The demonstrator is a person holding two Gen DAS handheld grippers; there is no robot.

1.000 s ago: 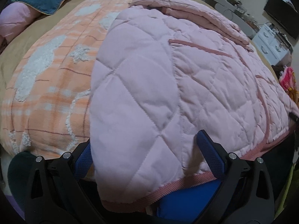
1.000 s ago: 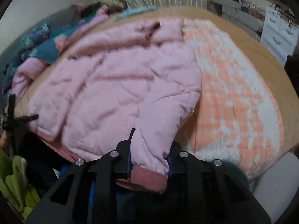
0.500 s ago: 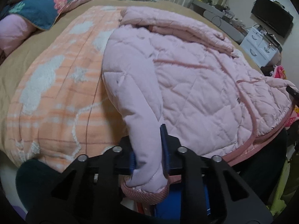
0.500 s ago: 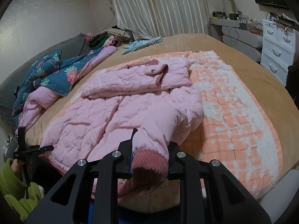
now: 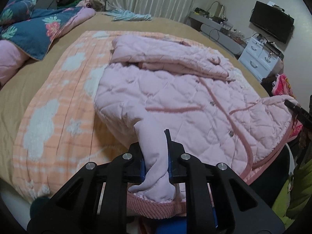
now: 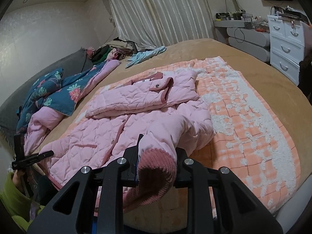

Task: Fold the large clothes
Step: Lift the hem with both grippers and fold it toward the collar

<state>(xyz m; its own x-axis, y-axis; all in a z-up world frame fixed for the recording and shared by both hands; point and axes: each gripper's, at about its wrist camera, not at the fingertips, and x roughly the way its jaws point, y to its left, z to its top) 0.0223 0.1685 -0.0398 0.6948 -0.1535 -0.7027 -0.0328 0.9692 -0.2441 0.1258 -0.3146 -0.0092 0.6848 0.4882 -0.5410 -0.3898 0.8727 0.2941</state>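
— Left wrist view first: what's that gripper doing?

— The left gripper (image 5: 156,156) is clamped tight on a sleeve (image 5: 154,156) of the pink quilted jacket (image 5: 175,97), with the ribbed cuff (image 5: 156,208) bunched at six o'clock, under the jaws. The jacket spreads from the centre out to three o'clock, lying on the orange checked blanket (image 5: 58,107) over the tan bed (image 5: 23,85). Its upper part is folded across at twelve o'clock. At nine to eleven o'clock there's a blue floral quilt (image 5: 35,29). At three o'clock, the tip of the other gripper pokes in beside the hem.

— And the right wrist view?

— The right gripper (image 6: 156,159) is closed on the other sleeve (image 6: 165,136), its darker ribbed cuff (image 6: 156,169) gaping toward the camera. The jacket (image 6: 97,136) lies from centre to nine o'clock; the blanket (image 6: 253,126) fills three o'clock. A white dresser (image 6: 286,44) stands at two o'clock, curtains (image 6: 156,13) at twelve, and a green sleeve (image 6: 11,200) at eight.
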